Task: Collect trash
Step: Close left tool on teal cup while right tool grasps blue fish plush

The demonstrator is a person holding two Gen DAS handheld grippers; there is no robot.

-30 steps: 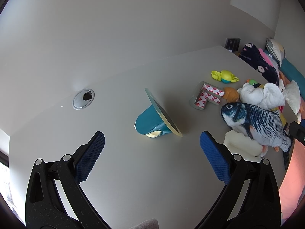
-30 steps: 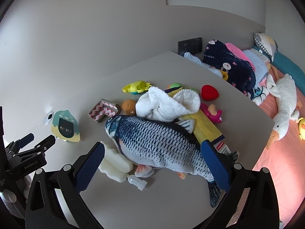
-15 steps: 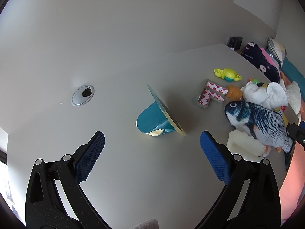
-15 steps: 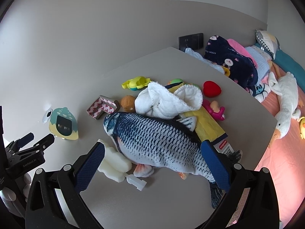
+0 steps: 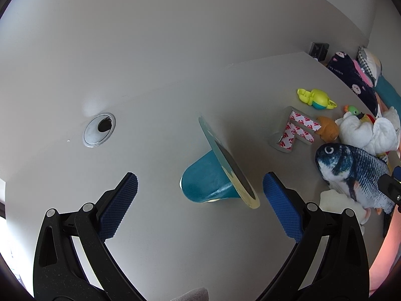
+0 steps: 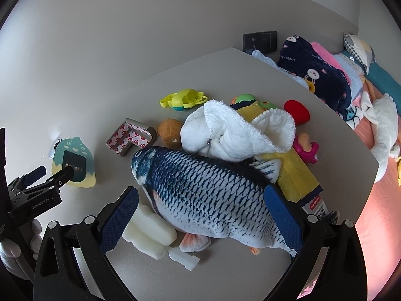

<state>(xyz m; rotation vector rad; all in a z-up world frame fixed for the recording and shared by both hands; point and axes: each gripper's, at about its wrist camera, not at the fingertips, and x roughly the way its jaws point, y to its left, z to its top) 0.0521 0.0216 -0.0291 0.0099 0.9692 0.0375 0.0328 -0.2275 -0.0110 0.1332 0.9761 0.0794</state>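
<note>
A teal bin with a cartoon face plate (image 5: 215, 175) lies on the grey table; it also shows in the right wrist view (image 6: 75, 163). My left gripper (image 5: 200, 205) is open and empty, just in front of the bin. My right gripper (image 6: 200, 215) is open, its fingers either side of a plush fish (image 6: 200, 185), above it. The fish also shows in the left wrist view (image 5: 356, 173). A white foam piece (image 6: 147, 233), a red-and-white tape-backed corner piece (image 6: 127, 138) and a yellow packet (image 6: 298, 173) lie beside the fish.
A white towel (image 6: 233, 133), yellow toy (image 6: 183, 99), orange ball (image 6: 169, 130), red toy (image 6: 297, 111) and pink toy (image 6: 307, 148) crowd the table's right half. A cable hole (image 5: 99, 129) sits near the wall. Bedding and a plush goose (image 6: 383, 130) lie beyond the table edge.
My right gripper has moved closer over the fish. My left gripper has drifted slightly left, so the bin sits more between its fingers. Both stay open.
</note>
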